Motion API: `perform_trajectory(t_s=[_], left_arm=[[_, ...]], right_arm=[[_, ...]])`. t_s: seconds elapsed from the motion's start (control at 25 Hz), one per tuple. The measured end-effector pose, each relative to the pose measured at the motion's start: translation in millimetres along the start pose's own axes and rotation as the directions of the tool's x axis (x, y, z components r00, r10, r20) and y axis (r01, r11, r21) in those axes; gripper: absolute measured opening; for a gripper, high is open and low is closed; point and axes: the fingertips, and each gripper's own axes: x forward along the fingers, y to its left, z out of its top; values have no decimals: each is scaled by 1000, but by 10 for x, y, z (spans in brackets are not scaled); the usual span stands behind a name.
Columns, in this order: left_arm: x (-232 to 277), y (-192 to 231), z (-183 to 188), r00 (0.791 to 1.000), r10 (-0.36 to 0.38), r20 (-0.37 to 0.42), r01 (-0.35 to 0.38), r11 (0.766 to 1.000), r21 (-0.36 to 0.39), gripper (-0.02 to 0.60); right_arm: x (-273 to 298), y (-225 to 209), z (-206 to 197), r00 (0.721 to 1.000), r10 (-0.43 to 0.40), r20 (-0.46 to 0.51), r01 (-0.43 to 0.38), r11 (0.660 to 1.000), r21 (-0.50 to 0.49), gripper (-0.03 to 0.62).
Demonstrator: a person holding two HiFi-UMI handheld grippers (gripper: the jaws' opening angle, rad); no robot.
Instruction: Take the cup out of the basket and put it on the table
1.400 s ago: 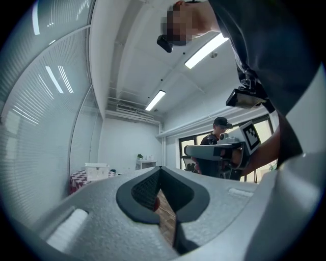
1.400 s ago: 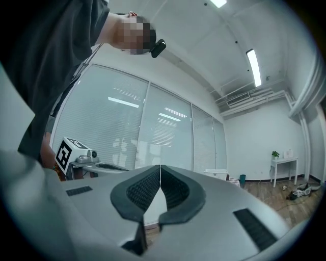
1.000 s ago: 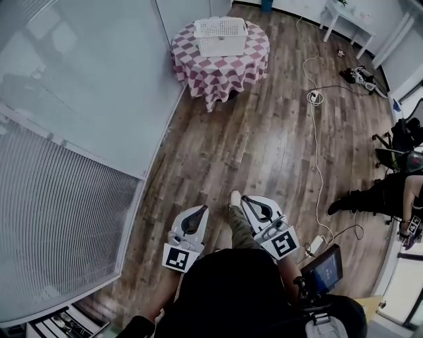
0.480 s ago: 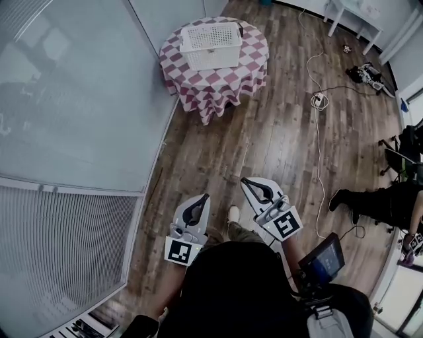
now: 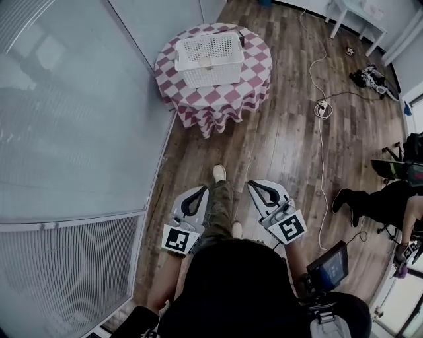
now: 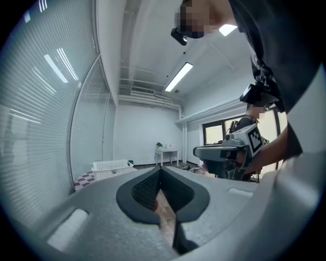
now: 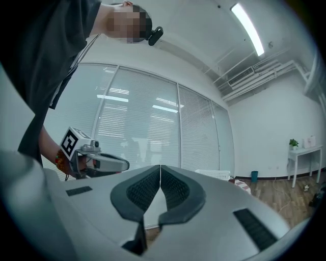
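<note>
A white slatted basket (image 5: 208,58) stands on a round table with a red-and-white checked cloth (image 5: 254,76), far ahead in the head view. A small pale shape shows inside the basket; I cannot tell whether it is the cup. My left gripper (image 5: 200,191) and right gripper (image 5: 253,185) are held low at waist height, well short of the table, pointing towards it. Both are shut with nothing between the jaws (image 6: 161,171) (image 7: 160,167). The basket (image 6: 112,165) shows small and distant in the left gripper view, and again as the basket (image 7: 214,174) in the right gripper view.
A glass partition with blinds (image 5: 66,145) runs along the left, close to the table. Cables and a power strip (image 5: 322,107) lie on the wood floor at right. A seated person's legs (image 5: 370,198) are at far right. A white side table (image 5: 357,16) stands at the back.
The table and basket have come nearer and lower in the head view as the person walks towards them. Both grippers travelled forward with the body and stayed shut.
</note>
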Motion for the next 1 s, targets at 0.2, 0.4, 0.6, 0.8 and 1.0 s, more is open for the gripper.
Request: perform_trajectory(t_s=[0.2, 0.4, 0.6, 0.8, 1.0], left_arm=[[974, 823, 17, 998, -58, -31, 58, 998, 1, 5], [1878, 1628, 247, 992, -115, -47, 114, 993, -31, 5], [2572, 2395, 332, 988, -144, -59, 144, 990, 2, 5], [3208, 2911, 238, 968, -166, -187, 187, 977, 103, 5], [3684, 3256, 81, 920, -209, -331, 284, 939, 194, 5]], right_arm=[[626, -684, -94, 996, -52, -70, 52, 999, -8, 12], [1460, -1295, -3, 994, -43, -103, 44, 999, 5, 12], [2182, -1784, -46, 990, -50, -133, 50, 999, -5, 12], [2505, -2238, -2, 987, -96, -129, 98, 995, 8, 12], [2666, -2552, -179, 975, -140, -172, 152, 987, 58, 12]])
